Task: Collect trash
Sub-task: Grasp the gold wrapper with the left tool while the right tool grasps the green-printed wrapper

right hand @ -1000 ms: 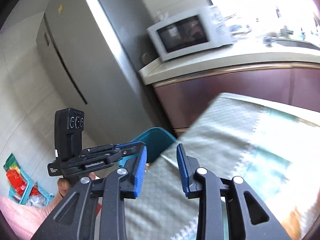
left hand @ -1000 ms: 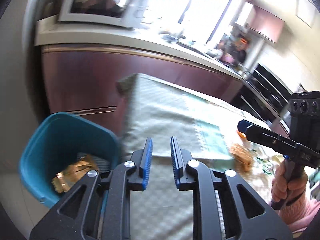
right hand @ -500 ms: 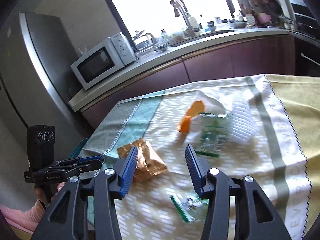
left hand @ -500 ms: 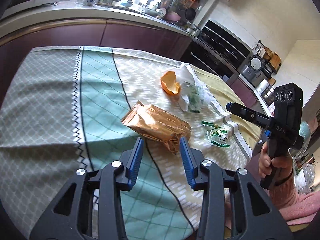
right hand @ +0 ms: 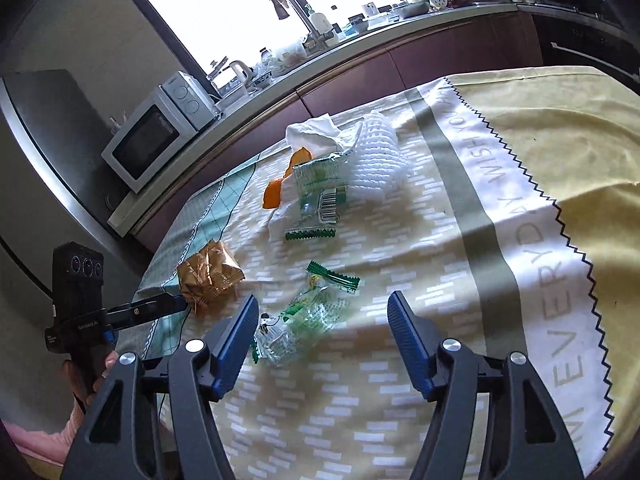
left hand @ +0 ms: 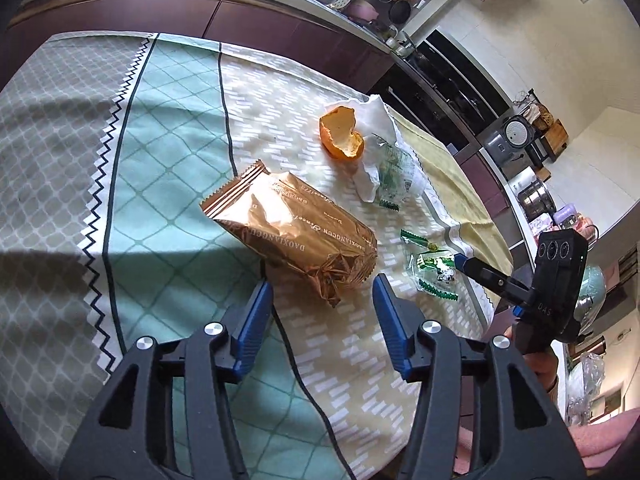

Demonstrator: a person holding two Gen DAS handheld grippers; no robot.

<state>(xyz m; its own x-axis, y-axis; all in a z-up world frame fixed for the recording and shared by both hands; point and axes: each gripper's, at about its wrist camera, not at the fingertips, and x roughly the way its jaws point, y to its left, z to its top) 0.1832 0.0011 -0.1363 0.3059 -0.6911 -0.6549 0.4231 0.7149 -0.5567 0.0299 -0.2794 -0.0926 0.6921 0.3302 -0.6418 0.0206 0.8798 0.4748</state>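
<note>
Both jaws stand spread and empty: left gripper (left hand: pixel 322 298) hangs just short of the crumpled copper-gold foil snack bag (left hand: pixel 296 226), its blue pads either side of the bag's near end without touching; right gripper (right hand: pixel 320 318) hangs over the clear-and-green crinkled candy wrappers (right hand: pixel 304 312), nothing between its pads. Items on the patterned green, cream and yellow tablecloth (right hand: pixel 500 208), all uncollected: foil snack bag, near the cloth's green panel; candy wrappers, loose cluster toward the near edge; curled orange peel (left hand: pixel 340 136), farther back; clear plastic packet with green print and barcode (right hand: pixel 318 200), beside the peel; crumpled white tissue (left hand: pixel 374 148), under and behind peel and packet; white ribbed foam sleeve (right hand: pixel 380 160), against the tissue. No bin shows in either view. Status, as judged: every listed piece remains on the table; both pickups are lined up but neither is begun, so most of the collecting is outstanding.
</note>
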